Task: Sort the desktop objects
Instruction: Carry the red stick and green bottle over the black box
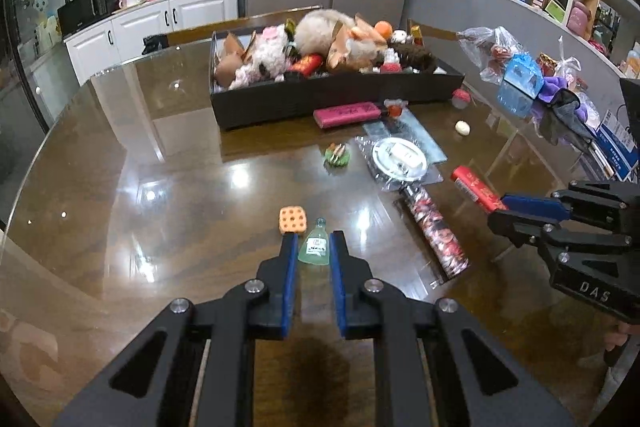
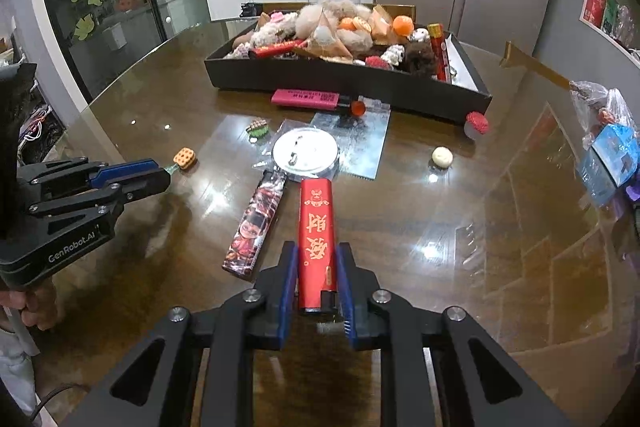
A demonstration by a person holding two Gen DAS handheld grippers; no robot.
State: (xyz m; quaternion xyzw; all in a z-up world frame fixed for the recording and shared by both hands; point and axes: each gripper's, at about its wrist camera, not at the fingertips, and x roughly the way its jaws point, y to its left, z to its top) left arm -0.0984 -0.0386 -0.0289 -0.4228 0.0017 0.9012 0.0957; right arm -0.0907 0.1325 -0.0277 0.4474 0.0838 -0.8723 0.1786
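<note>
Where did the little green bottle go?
The green bottle lies on the table between the fingers of the left hand-held gripper in the left wrist view, with the orange cracker toy just to its left.

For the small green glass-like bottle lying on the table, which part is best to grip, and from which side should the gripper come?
Grip the wide body of the small green bottle, not its thin neck. It lies flat, neck pointing away toward the black tray, so come from its base end, one finger at each long side. The left gripper is already placed so, open around it. This is a judgement.
</note>
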